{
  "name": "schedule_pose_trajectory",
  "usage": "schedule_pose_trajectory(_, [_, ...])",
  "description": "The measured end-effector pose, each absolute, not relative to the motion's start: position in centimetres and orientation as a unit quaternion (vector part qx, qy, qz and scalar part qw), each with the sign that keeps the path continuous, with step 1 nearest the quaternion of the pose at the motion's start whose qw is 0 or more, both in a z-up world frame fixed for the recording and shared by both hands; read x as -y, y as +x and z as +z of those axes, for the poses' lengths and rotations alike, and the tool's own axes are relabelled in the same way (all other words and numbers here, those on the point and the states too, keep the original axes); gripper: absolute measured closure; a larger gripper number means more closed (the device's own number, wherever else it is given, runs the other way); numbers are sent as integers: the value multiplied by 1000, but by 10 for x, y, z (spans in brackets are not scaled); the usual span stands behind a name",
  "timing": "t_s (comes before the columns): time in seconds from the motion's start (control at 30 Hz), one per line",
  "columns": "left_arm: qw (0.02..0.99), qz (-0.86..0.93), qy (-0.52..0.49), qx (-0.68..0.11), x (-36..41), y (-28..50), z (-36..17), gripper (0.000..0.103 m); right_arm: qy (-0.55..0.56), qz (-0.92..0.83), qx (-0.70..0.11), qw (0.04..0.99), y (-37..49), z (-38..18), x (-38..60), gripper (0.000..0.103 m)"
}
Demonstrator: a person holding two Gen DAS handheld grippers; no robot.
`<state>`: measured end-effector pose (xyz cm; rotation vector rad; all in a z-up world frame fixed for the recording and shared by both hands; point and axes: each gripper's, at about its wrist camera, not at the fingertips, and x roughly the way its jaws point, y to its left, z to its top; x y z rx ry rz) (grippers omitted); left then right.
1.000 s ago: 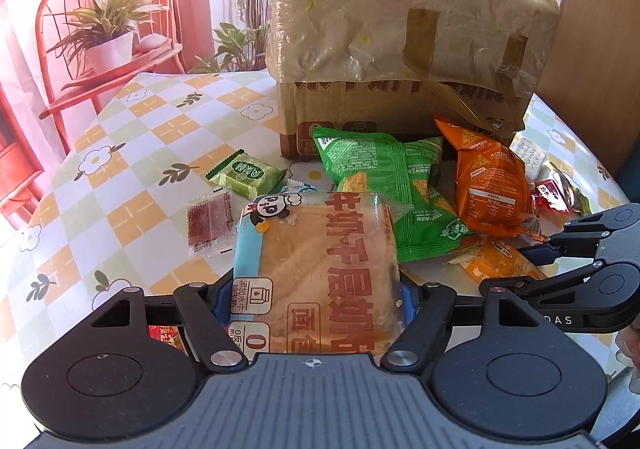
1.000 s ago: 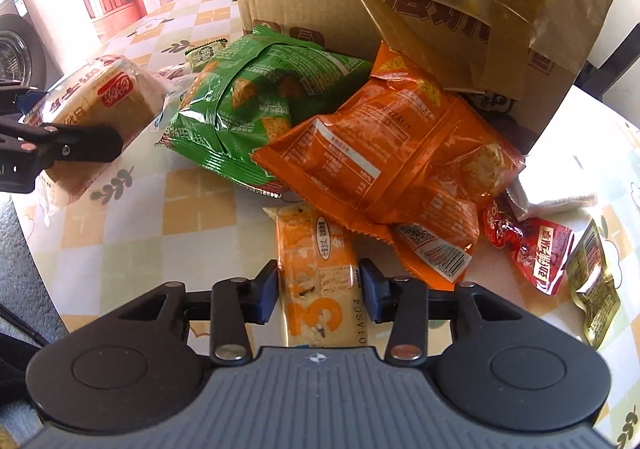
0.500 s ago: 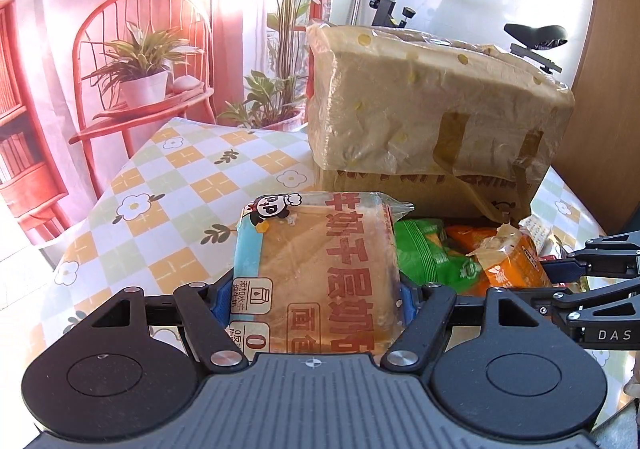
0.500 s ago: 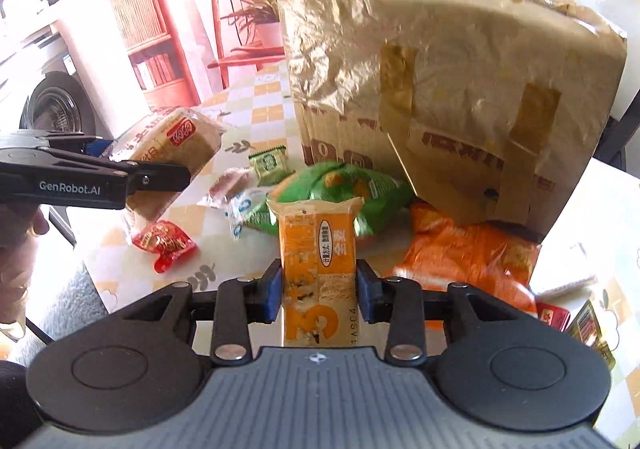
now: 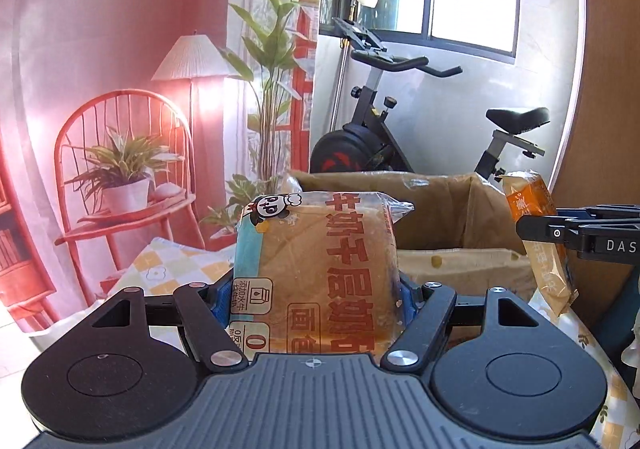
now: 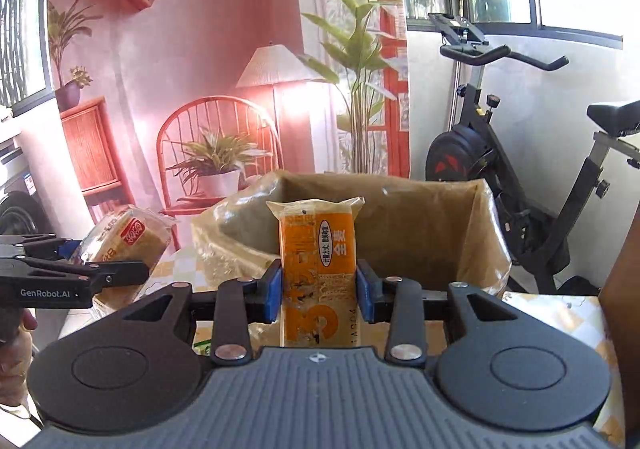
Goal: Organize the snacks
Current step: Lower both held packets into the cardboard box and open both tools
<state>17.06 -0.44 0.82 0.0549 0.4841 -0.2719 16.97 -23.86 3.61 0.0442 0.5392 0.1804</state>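
mid-transfer: left claw clamped on bread pack, right claw clamped on orange cracker pack, both raised before open carton, neither dropped in yet.

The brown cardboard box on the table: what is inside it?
The brown cardboard box is open, with bare inner walls showing. Its floor is hidden by the front rim and by the orange snack packet in the right gripper, so its contents cannot be seen.

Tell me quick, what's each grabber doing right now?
Left gripper: closed, holding the bread packet.
Right gripper: closed, holding the orange snack bar.
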Motion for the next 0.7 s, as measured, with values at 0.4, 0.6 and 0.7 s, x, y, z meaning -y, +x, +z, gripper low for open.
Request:
schedule_pose_trajectory(0.4, [958,-141,42,-246,78,287,30,28,36,13,-293,956,282,28,290,64])
schedule_pose_trajectory(0.6, [951,-133,59,-271,95,306,4,28,24,-1,-326,945,293,1,296,64])
schedule_pose_trajectory(0.7, [946,-137,64,-287,95,310,-4,27,27,-12,-339,940,292,-7,301,63])
